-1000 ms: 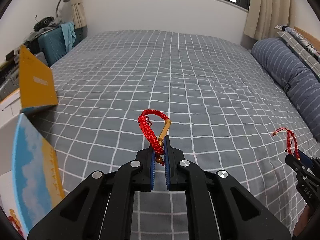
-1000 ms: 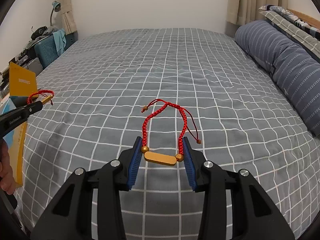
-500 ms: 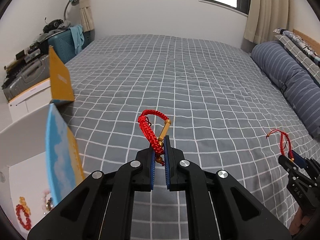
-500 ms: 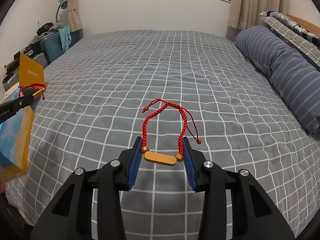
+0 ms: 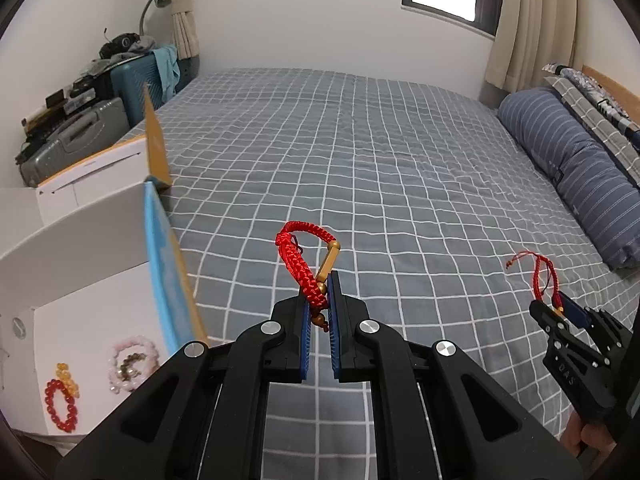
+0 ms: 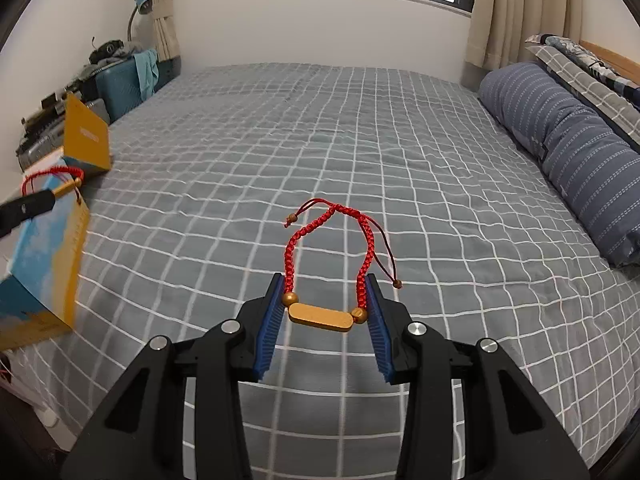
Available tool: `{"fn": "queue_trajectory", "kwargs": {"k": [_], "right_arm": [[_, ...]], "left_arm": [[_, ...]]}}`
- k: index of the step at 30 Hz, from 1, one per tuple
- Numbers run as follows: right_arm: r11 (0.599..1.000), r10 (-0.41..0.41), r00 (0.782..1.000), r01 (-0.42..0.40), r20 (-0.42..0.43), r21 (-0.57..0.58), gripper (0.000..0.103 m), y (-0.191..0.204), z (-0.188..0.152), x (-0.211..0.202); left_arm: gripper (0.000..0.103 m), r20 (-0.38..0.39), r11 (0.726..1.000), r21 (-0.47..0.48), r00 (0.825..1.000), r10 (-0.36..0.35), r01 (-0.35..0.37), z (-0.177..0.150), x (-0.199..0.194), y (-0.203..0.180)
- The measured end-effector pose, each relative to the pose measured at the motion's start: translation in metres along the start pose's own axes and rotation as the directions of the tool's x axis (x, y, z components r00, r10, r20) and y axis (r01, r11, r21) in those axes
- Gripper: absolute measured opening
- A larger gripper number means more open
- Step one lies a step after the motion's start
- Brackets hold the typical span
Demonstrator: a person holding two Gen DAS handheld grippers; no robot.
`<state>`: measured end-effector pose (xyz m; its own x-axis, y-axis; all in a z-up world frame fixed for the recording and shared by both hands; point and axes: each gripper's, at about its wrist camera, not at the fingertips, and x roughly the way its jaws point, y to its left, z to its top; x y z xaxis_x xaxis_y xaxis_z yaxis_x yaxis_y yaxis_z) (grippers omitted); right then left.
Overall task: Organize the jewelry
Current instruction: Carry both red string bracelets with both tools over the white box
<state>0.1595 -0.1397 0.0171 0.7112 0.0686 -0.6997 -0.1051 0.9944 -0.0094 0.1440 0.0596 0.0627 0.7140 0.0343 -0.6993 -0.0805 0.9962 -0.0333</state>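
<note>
Each tool [image 5: 319, 312] [image 6: 326, 312] is clamped on a light, limp red bracelet [image 5: 306, 256] [image 6: 332, 240], best gripped at its stiff gold bar [image 6: 321, 317].

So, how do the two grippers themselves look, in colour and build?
Both look the same: the left gripper and the right gripper have matte black angular bodies with cut-out windows, round silver screw heads and ribbed blue pads inside the fingers. Seen from the left wrist, the right gripper's side bears faint raised lettering. No cables show.
</note>
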Motion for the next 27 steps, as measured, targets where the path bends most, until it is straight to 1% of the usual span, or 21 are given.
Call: {"fn": "queue_trajectory", "kwargs": {"k": [3, 6, 10, 15, 21, 27], "right_arm": [[1.0, 0.021, 1.0, -0.021, 0.005, 0.005, 0.038, 0.011, 0.006, -0.008], [0.999, 0.045, 0.999, -0.045, 0.014, 0.002, 0.038, 0.027, 0.012, -0.017], [0.997, 0.073, 0.997, -0.073, 0.023, -0.027, 0.038, 0.059, 0.022, -0.026], [0.991, 0.114, 0.993, -0.111, 0.035, -0.071, 0.038, 0.104, 0.035, -0.038], [0.978, 0.185, 0.981, -0.179, 0.05, -0.109, 0.038, 0.161, 0.045, -0.054], [0.954, 0.261, 0.964, -0.249, 0.051, -0.169, 0.038, 0.226, 0.052, -0.068]], "left_arm": [[0.007, 0.006, 1.0, -0.004, 1.0, 0.009, -0.009, 0.0, -0.014, 0.01], [0.007, 0.018, 0.999, -0.021, 1.0, 0.025, -0.024, 0.0, -0.032, 0.028], [0.007, 0.028, 0.996, -0.06, 0.997, 0.07, -0.069, 0.0, -0.056, 0.064], [0.007, 0.03, 0.988, -0.108, 0.993, 0.11, -0.106, 0.001, -0.075, 0.108], [0.007, 0.017, 0.973, -0.168, 0.987, 0.162, -0.157, -0.008, -0.094, 0.164], [0.007, 0.003, 0.948, -0.238, 0.976, 0.218, -0.212, -0.022, -0.109, 0.219]]}}
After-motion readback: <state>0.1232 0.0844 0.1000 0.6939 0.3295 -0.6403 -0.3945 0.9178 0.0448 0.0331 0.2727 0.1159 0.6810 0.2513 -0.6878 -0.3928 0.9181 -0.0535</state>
